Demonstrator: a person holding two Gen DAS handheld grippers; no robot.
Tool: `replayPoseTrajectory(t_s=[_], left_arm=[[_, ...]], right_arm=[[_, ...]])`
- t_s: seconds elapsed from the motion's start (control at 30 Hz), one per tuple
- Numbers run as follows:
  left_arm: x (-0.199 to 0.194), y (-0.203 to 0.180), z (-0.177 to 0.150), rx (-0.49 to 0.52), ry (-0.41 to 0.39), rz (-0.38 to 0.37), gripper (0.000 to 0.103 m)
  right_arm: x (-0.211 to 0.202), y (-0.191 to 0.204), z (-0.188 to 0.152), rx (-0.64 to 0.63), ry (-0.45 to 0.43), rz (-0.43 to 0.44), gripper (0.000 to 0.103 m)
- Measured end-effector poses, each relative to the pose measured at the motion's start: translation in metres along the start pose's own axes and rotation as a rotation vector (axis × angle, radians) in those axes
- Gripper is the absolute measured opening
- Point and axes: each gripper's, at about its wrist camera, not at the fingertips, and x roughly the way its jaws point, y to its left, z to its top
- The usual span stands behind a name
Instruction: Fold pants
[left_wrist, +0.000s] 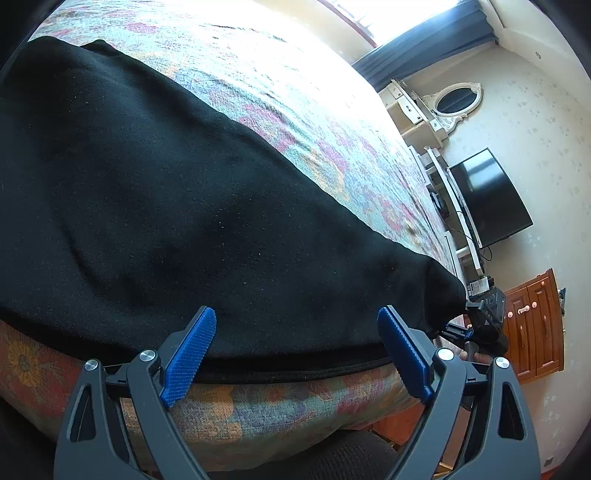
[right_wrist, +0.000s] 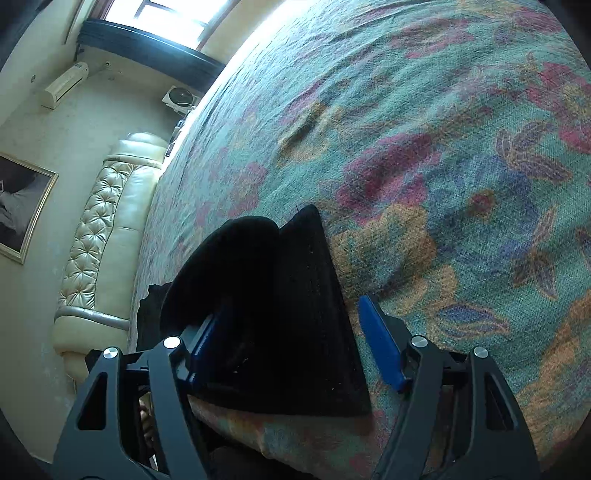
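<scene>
Black pants (left_wrist: 184, 192) lie spread flat on a floral bedspread (left_wrist: 295, 92), their near hem running along the bed's front edge. My left gripper (left_wrist: 295, 350) hovers open at that hem, its blue pads wide apart with cloth below them. In the right wrist view a folded corner of the pants (right_wrist: 280, 295) sits between the jaws of my right gripper (right_wrist: 291, 343). The left pad is half hidden by the cloth, and the right pad stands clear of it. The right gripper (left_wrist: 487, 317) also shows in the left wrist view, at the pants' right corner.
The bedspread (right_wrist: 443, 147) stretches far beyond the pants. A television (left_wrist: 487, 199), an oval mirror (left_wrist: 456, 98) and a wooden cabinet (left_wrist: 535, 325) stand along the wall past the bed. A tufted cream headboard (right_wrist: 107, 236) and a framed picture (right_wrist: 22, 206) are at the other end.
</scene>
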Motion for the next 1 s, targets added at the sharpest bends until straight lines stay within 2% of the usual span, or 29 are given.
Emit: replayPoseTrajectory(t_s=[0.03, 0.07, 0.13, 0.23, 0.3, 0.43, 0.47, 0.5, 0.57, 0.6, 0.63, 0.67, 0.73, 0.77, 0.83, 1.0], left_arm=[[-0.001, 0.0, 0.0, -0.001, 0.0, -0.003, 0.088], [-0.001, 0.001, 0.0, 0.001, 0.001, -0.004, 0.088], [-0.003, 0.004, 0.002, 0.004, 0.004, -0.007, 0.088], [-0.004, 0.007, 0.001, 0.01, 0.005, -0.005, 0.088], [-0.004, 0.006, 0.001, 0.012, 0.002, 0.006, 0.088], [-0.004, 0.001, 0.002, 0.002, -0.004, 0.017, 0.088], [-0.004, 0.0, 0.001, 0.0, -0.004, 0.015, 0.088], [-0.004, 0.0, 0.001, -0.001, -0.002, 0.013, 0.088], [-0.005, 0.0, 0.001, 0.002, -0.003, 0.015, 0.088], [-0.005, 0.0, 0.0, 0.005, -0.001, 0.016, 0.088], [-0.005, 0.0, 0.0, 0.008, 0.001, 0.016, 0.088], [-0.004, -0.001, -0.001, 0.013, 0.001, 0.016, 0.088], [-0.005, -0.002, -0.002, 0.018, -0.001, 0.016, 0.088], [-0.005, -0.001, -0.002, 0.017, -0.001, 0.012, 0.088], [-0.006, 0.0, -0.002, 0.012, -0.002, 0.007, 0.088], [-0.007, 0.003, -0.003, 0.009, -0.012, -0.006, 0.088]], right_arm=[[-0.004, -0.007, 0.0, 0.02, -0.005, 0.013, 0.061], [-0.005, -0.013, 0.0, 0.035, 0.001, 0.016, 0.049], [-0.002, -0.02, -0.002, 0.042, 0.006, 0.01, 0.038], [0.009, -0.009, -0.002, 0.01, 0.048, 0.038, 0.038], [0.018, 0.004, -0.004, -0.031, 0.073, 0.033, 0.017], [0.0, 0.008, -0.001, -0.09, -0.024, -0.077, 0.011], [-0.007, -0.001, 0.001, -0.076, -0.051, -0.108, 0.004], [-0.01, -0.013, 0.003, -0.05, -0.056, -0.135, 0.002], [-0.01, -0.036, 0.001, 0.022, -0.06, -0.052, 0.003], [-0.012, -0.036, 0.0, 0.025, -0.078, -0.047, 0.002], [-0.019, -0.032, -0.003, 0.019, -0.12, -0.087, 0.002], [-0.029, -0.03, -0.007, 0.035, -0.161, -0.087, 0.007], [-0.056, -0.033, -0.021, 0.094, -0.269, -0.011, 0.01], [-0.064, -0.03, -0.029, 0.104, -0.295, 0.021, 0.018], [-0.066, -0.021, -0.047, 0.105, -0.281, 0.073, 0.023], [-0.029, -0.011, -0.074, 0.18, -0.17, 0.144, 0.035]])
